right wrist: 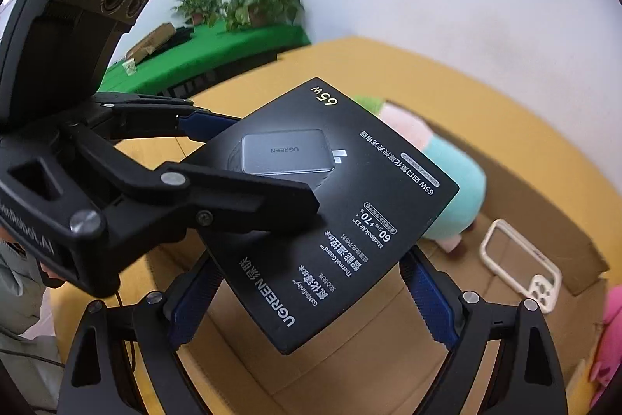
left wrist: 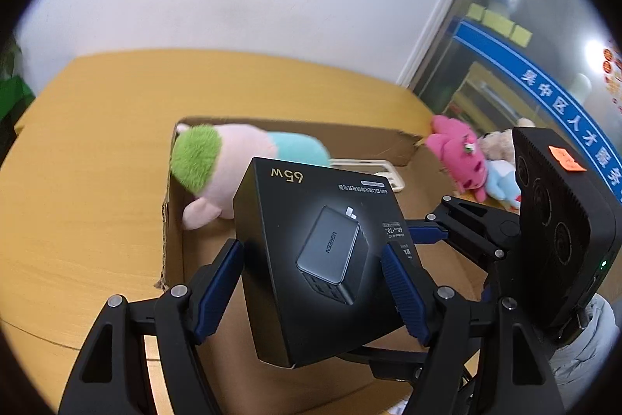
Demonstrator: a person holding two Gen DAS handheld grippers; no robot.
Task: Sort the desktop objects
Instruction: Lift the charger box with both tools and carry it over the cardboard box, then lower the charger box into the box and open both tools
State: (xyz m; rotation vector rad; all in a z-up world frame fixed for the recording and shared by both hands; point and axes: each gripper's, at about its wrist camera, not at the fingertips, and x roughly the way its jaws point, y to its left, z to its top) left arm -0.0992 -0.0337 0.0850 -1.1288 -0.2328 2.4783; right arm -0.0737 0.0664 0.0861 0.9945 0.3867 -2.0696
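A black UGREEN 65W charger box (left wrist: 322, 259) is held in the air over an open cardboard box (left wrist: 175, 220). My left gripper (left wrist: 311, 282) is shut on it, blue pads on both sides. It also shows in the right wrist view (right wrist: 350, 205), where my right gripper (right wrist: 311, 302) has its fingers along the box's two edges; whether they press on it I cannot tell. The left gripper (right wrist: 248, 162) reaches in from the left there. The right gripper (left wrist: 435, 232) shows in the left view behind the charger box.
Inside the cardboard box (right wrist: 350, 356) lie a pink, green and teal plush toy (left wrist: 217, 166) and a cream phone case (right wrist: 521, 271). A pink plush (left wrist: 458, 158) and other soft toys lie on the yellow table (left wrist: 77, 181) at right. A wall stands behind.
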